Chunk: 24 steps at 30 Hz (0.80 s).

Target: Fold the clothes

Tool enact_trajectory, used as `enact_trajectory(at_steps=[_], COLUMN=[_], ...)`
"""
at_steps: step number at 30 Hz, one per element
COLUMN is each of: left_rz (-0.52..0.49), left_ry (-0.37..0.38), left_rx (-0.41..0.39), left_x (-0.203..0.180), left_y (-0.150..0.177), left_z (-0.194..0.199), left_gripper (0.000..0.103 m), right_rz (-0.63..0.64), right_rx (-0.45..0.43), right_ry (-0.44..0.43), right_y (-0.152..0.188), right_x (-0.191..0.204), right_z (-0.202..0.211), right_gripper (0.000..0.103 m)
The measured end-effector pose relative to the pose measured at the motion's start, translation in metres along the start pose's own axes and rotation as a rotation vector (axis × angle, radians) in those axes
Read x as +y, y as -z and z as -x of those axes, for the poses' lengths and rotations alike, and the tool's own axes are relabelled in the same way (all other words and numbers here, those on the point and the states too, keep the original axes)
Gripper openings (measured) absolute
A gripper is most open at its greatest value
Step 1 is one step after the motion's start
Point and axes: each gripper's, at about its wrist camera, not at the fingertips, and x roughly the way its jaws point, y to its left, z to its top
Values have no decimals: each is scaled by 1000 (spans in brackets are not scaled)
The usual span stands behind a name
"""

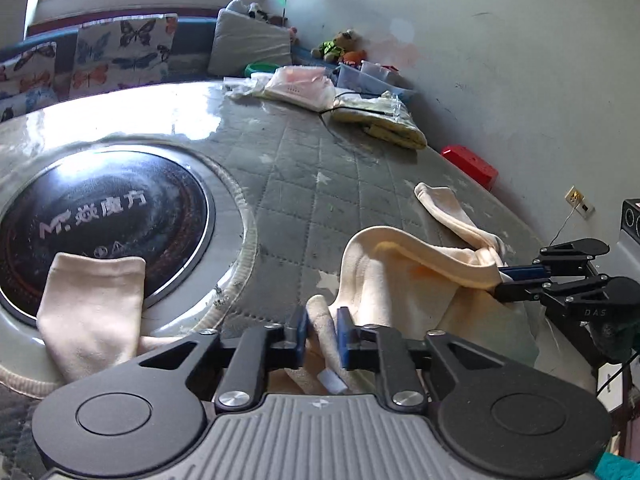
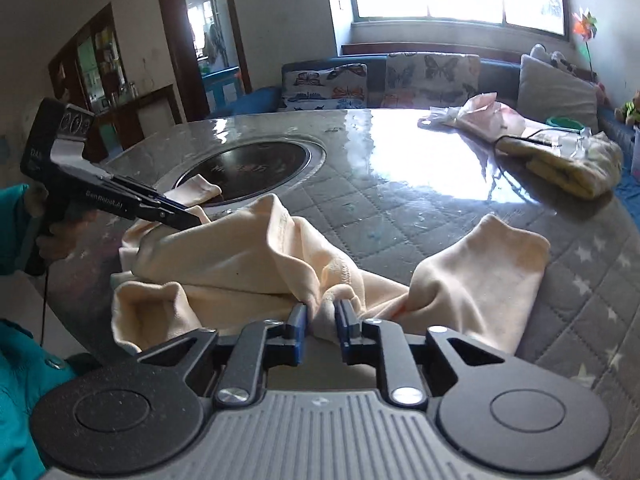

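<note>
A cream long-sleeved garment (image 1: 404, 280) lies bunched at the near edge of the round quilted table (image 1: 304, 184). My left gripper (image 1: 322, 334) is shut on a fold of the garment at one end. My right gripper (image 2: 322, 330) is shut on another fold of the same garment (image 2: 248, 264). Each gripper shows in the other view, the right gripper (image 1: 505, 284) pinching the cloth at the right and the left gripper (image 2: 196, 220) at the left. One sleeve (image 1: 92, 312) lies over the black hotplate (image 1: 104, 216). The other sleeve (image 2: 480, 276) spreads to the right.
A folded yellow cloth (image 1: 384, 120) and plastic bags (image 1: 300, 84) lie at the far side of the table. A sofa with butterfly cushions (image 1: 120, 52) stands behind. A red box (image 1: 470, 166) sits by the wall. A cable (image 2: 520, 138) crosses the yellow cloth.
</note>
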Motion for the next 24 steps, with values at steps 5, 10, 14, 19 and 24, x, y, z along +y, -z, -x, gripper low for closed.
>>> enact_trajectory(at_steps=[5,10,14,19,24], left_rz=[-19,-40,-44,-42,-8], left_ry=[-66,-148,-224,-328,-425], left_rx=[-68,-164,-230,-278,-257], left_x=[-1,3,15,40,87], left_y=[-1,-5,-18,-36,-50], left_z=[11,28,35,40,40], left_gripper=[9,8,8,8,8], right_rz=[-24,25,11,4,9], right_rx=[12,0,-94,-88,-84], right_ry=[14,101,151,149,120], right_y=[-11,-30,-64,-109,-146], right_x=[-5,-8,-17,-25,-21], right_z=[-7,-16,-21,-64,-123], right_gripper=[23,12,10,9,9])
